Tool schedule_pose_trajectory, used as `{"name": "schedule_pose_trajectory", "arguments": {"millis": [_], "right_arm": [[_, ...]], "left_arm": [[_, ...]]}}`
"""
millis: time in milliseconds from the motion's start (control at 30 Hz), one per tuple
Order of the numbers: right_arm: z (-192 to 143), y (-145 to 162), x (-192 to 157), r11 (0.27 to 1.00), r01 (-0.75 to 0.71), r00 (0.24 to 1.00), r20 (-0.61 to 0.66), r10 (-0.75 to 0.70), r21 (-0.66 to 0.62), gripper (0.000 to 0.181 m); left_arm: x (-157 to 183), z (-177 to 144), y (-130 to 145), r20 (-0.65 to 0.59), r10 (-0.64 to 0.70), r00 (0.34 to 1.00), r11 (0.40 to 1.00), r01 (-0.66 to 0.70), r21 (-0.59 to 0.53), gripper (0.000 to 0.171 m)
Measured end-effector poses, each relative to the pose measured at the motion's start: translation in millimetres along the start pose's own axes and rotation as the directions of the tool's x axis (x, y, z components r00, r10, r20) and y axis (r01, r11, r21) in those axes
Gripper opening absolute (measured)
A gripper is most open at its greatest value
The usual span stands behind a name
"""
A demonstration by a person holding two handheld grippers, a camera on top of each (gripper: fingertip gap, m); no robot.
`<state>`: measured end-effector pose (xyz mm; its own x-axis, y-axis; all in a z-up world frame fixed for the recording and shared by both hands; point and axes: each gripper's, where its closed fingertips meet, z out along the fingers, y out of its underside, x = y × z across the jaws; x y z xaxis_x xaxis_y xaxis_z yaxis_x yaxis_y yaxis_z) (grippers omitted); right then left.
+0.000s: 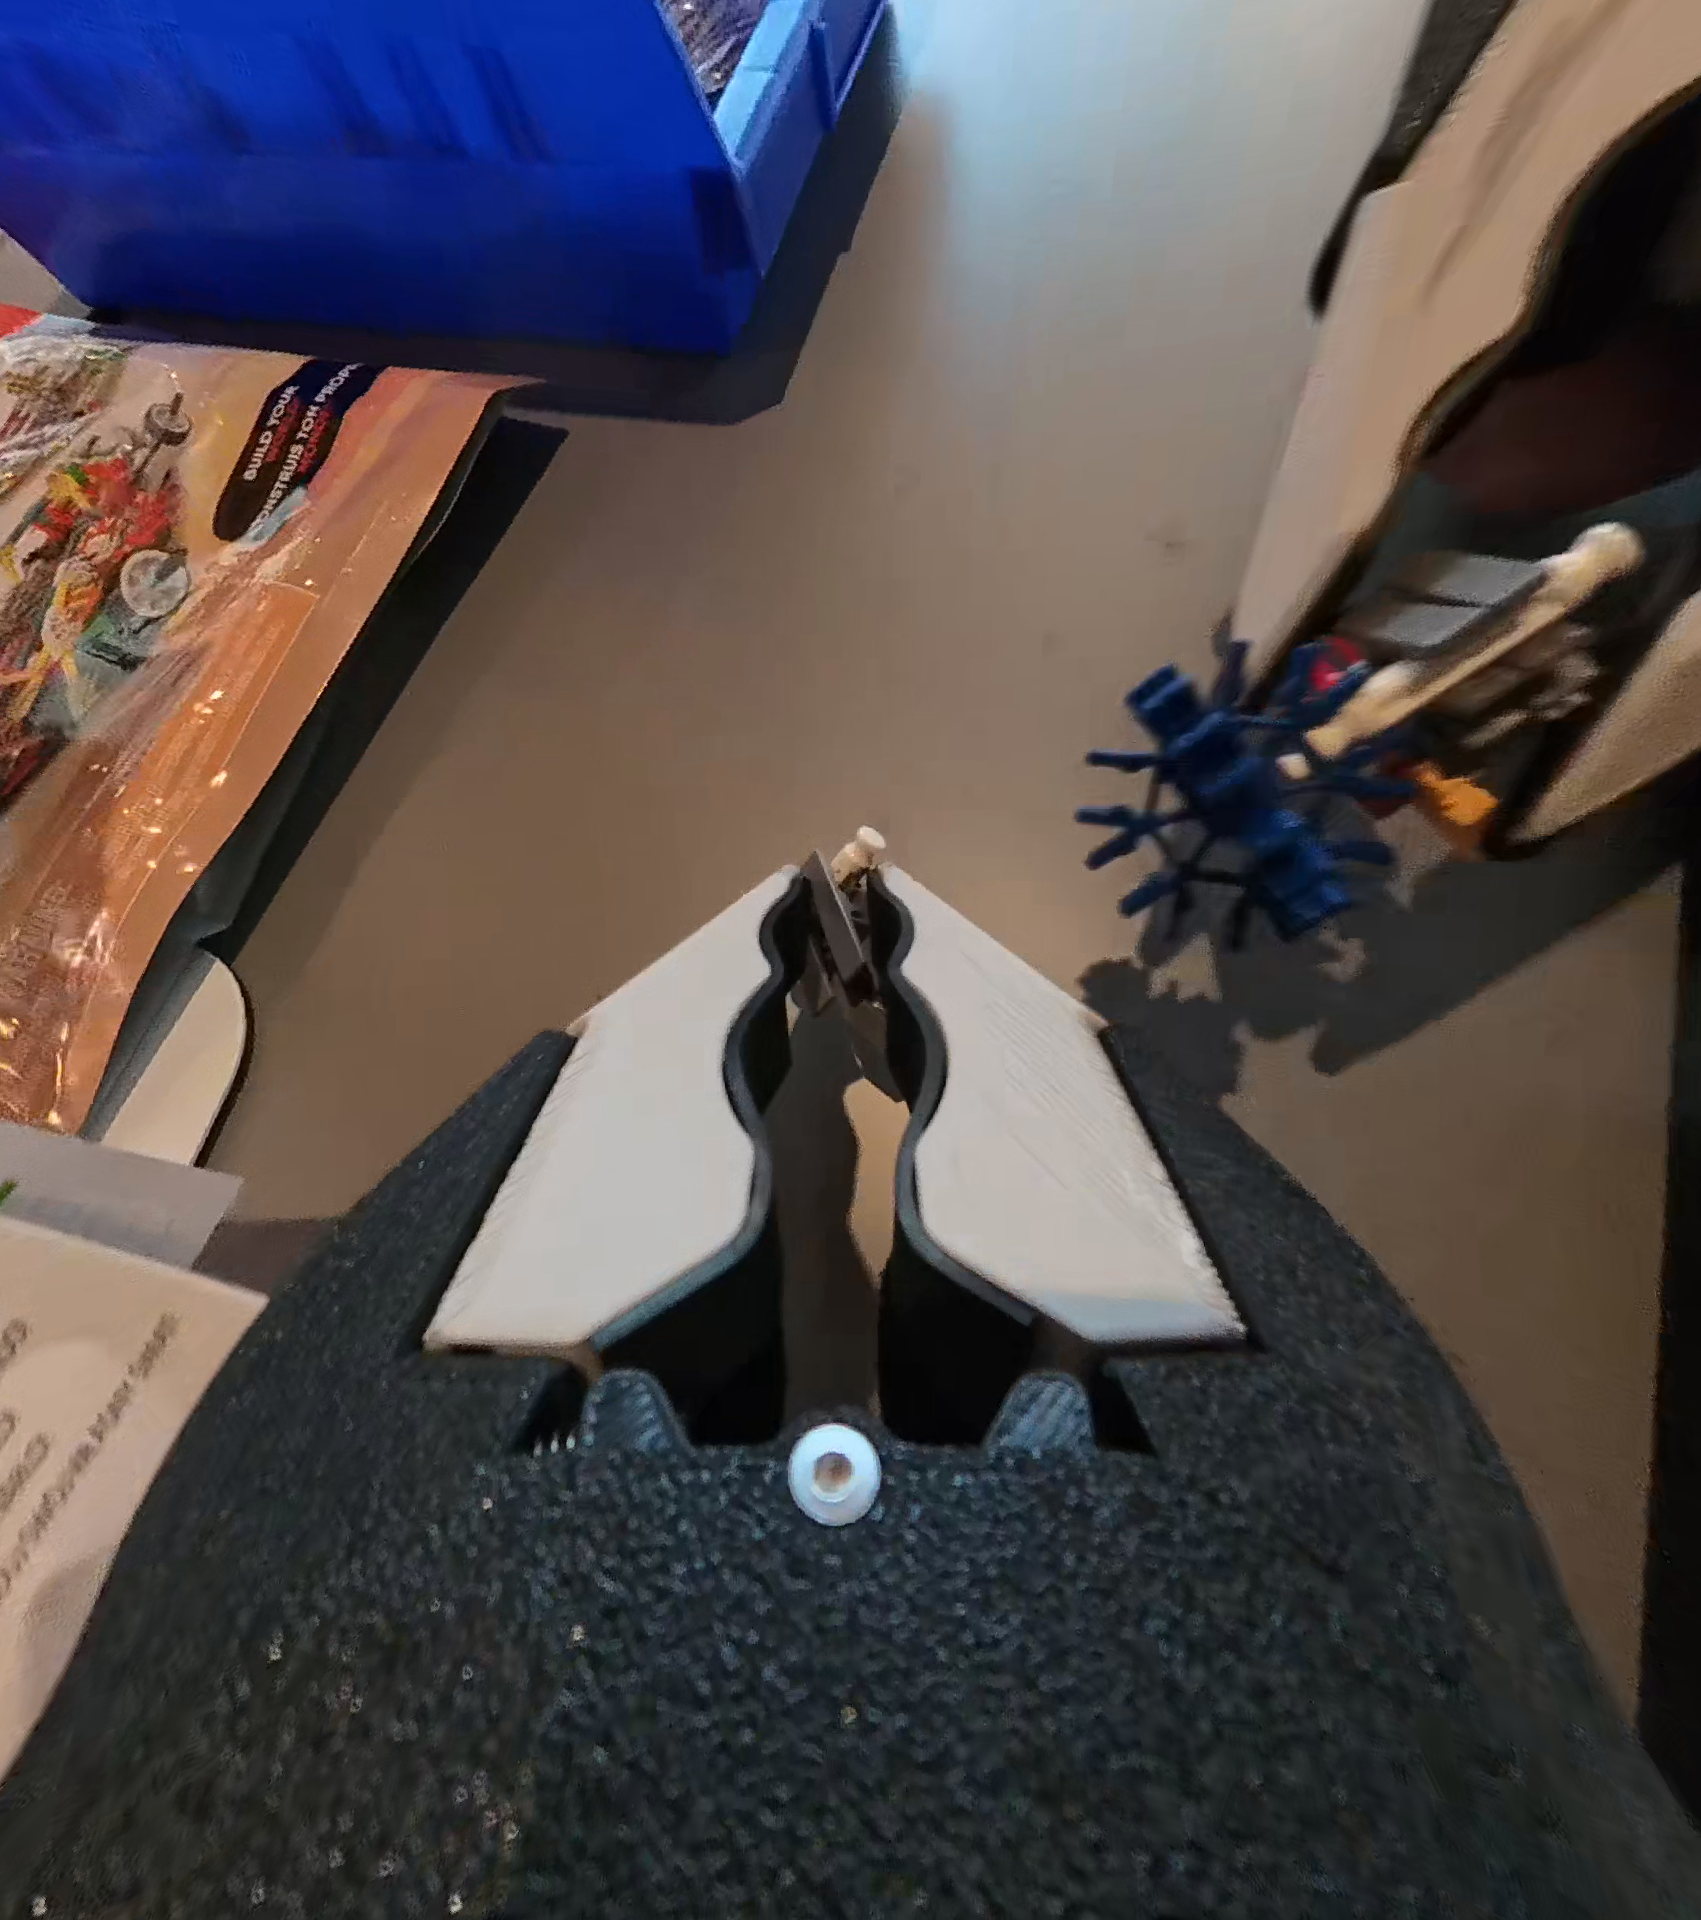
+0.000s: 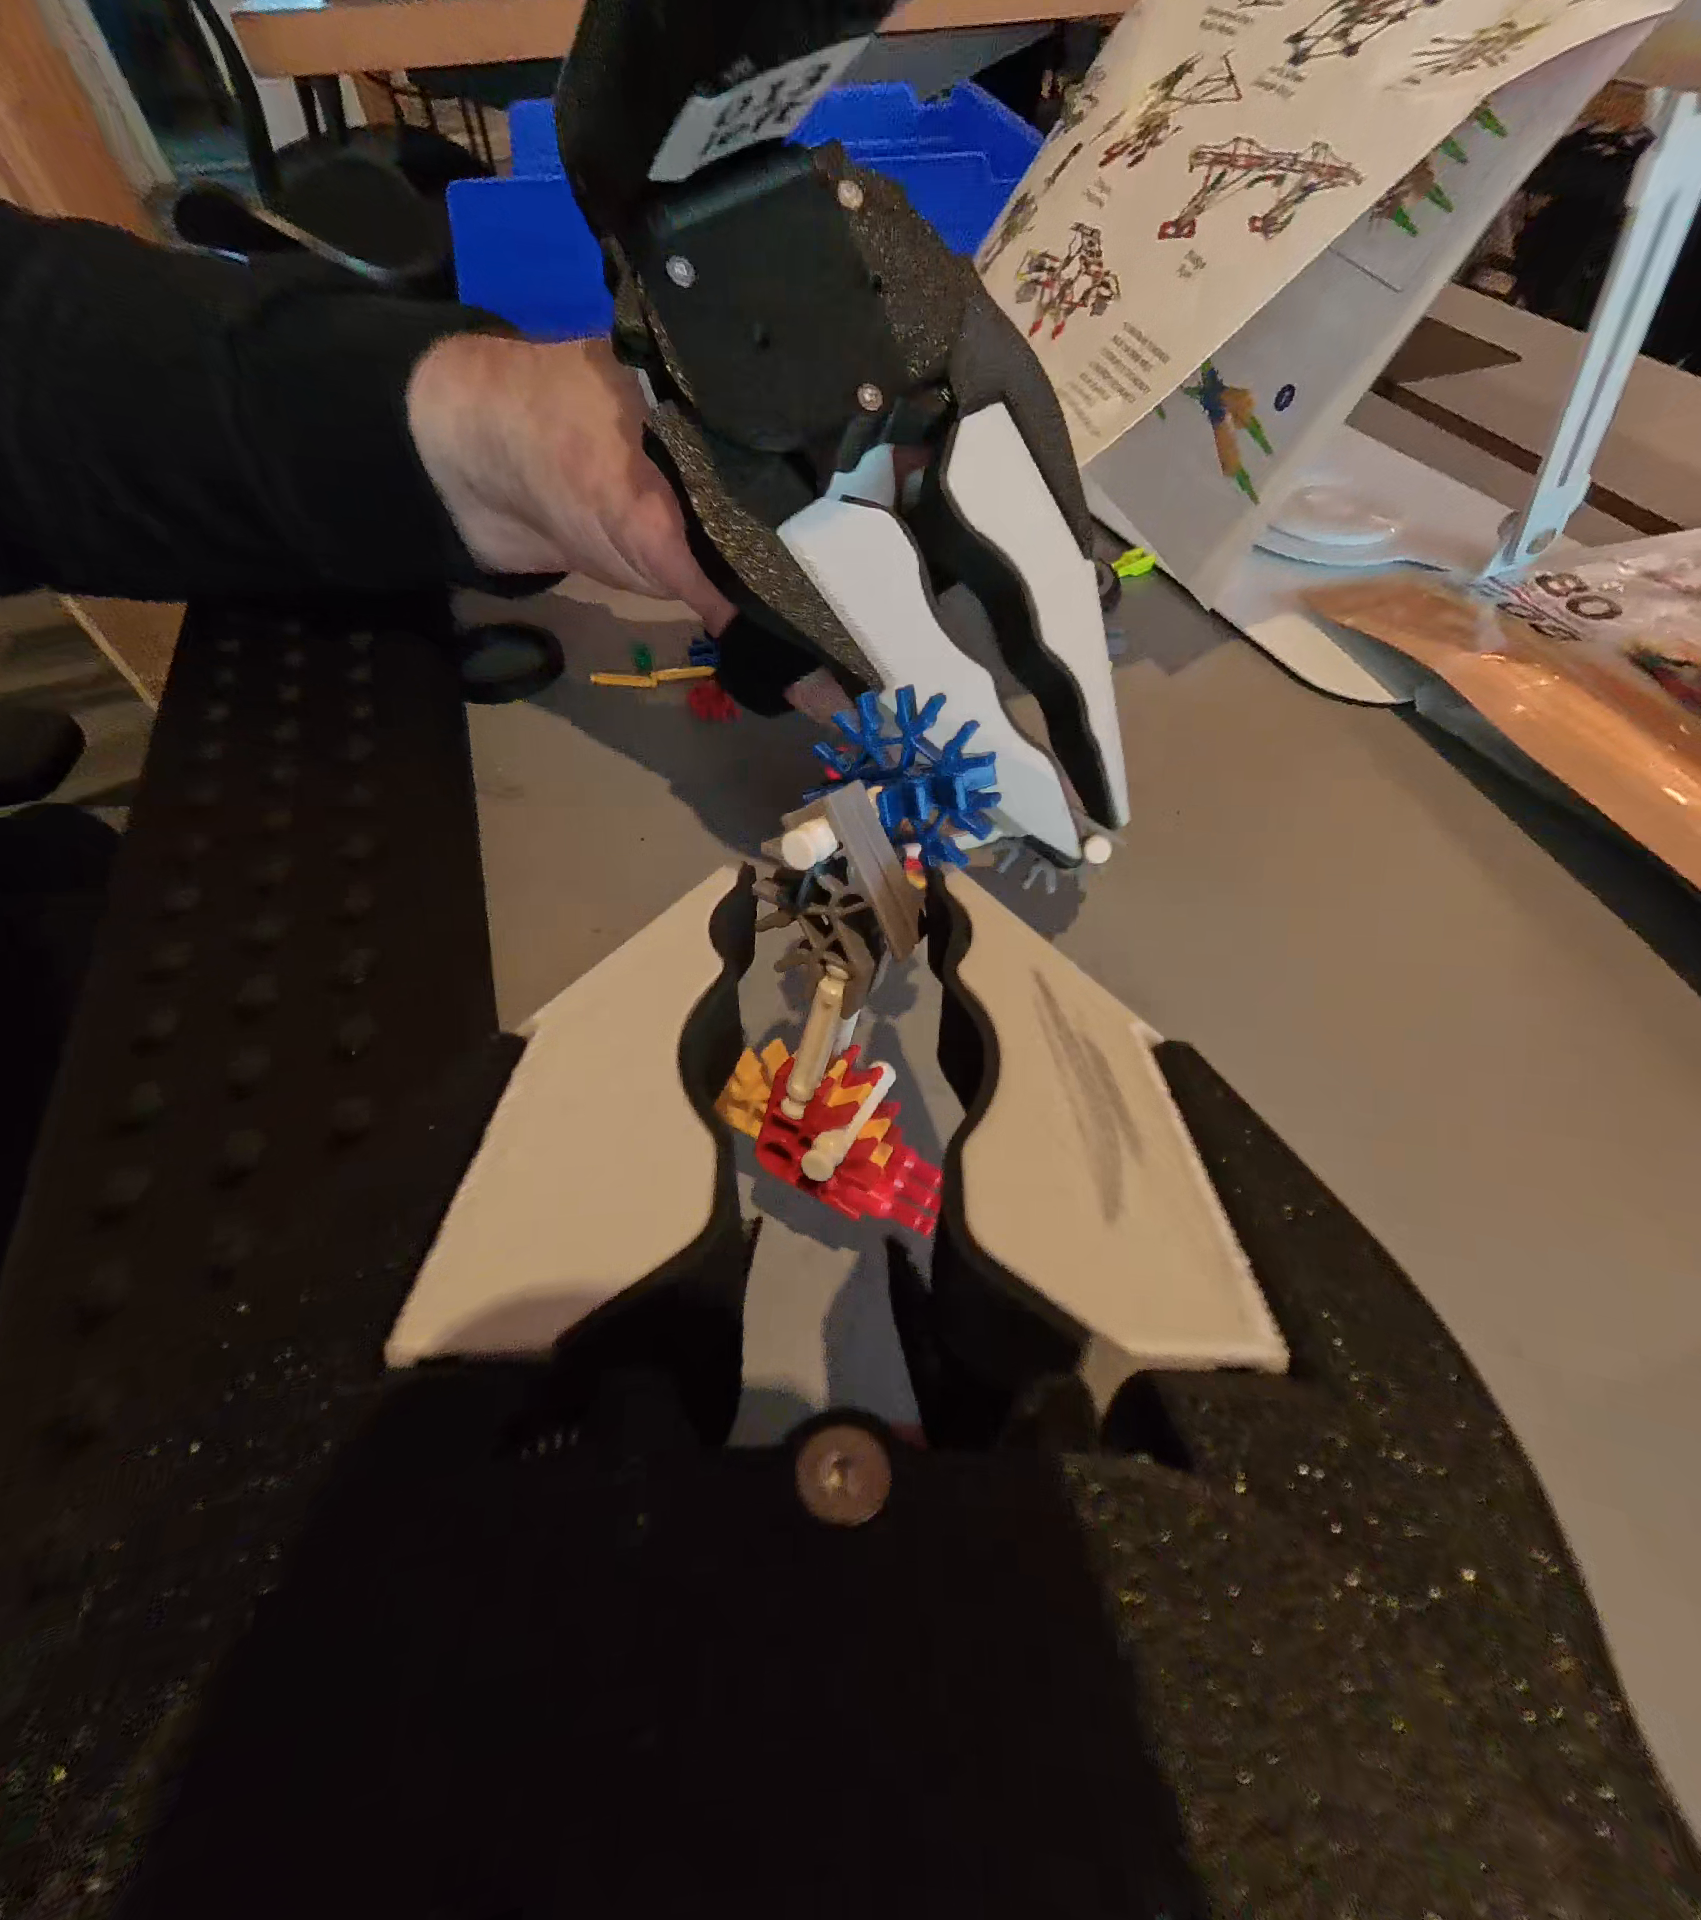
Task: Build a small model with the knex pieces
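Note:
My left gripper (image 1: 841, 883) is shut on a small dark connector piece (image 1: 838, 940) with a short white rod tip (image 1: 865, 844) poking out past the fingertips. My right gripper (image 2: 835, 894) is shut on a small toy assembly (image 2: 830, 935) of a grey-brown connector, white rods, red and orange connectors (image 2: 851, 1148) and blue snowflake connectors (image 2: 913, 774). The left gripper (image 2: 1085, 831), held by a hand (image 2: 534, 468), shows in the right wrist view with its tips just right of the blue connectors. In the left wrist view the right gripper (image 1: 1397, 748) and blue connectors (image 1: 1230, 800) are to the right, close by.
A blue bin (image 1: 358, 156) stands at the back left. A bagged toy kit (image 1: 98, 675) and a printed instruction sheet (image 2: 1241, 187) lie beside it. Loose small pieces (image 2: 659, 675) lie on the grey table (image 1: 721, 623). A black studded strip (image 2: 254, 935) runs along the left. One gripper's finger ends stand about 8 cm off the other's.

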<state>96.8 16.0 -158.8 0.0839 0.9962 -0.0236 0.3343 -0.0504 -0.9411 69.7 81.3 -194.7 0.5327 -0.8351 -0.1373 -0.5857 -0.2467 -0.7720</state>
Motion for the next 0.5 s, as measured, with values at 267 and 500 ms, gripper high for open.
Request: {"name": "schedule_pose_trajectory", "arguments": {"millis": [267, 500], "right_arm": [[9.1, 14.0, 8.6, 0.995, 0.046, 0.998, -0.026, -0.048, -0.088, 0.033], [5.1, 27.2, 5.7, 0.97, 0.083, 0.996, -0.008, -0.087, -0.227, 0.034]], "left_arm": [[13.8, -9.3, -8.8, -0.028, 0.012, 1.0, 0.998, -0.01, 0.064, 0.01], [23.0, -9.3, -17.0, 0.008, 0.066, 0.998, 0.994, -0.066, 0.088, 0.01]]}}
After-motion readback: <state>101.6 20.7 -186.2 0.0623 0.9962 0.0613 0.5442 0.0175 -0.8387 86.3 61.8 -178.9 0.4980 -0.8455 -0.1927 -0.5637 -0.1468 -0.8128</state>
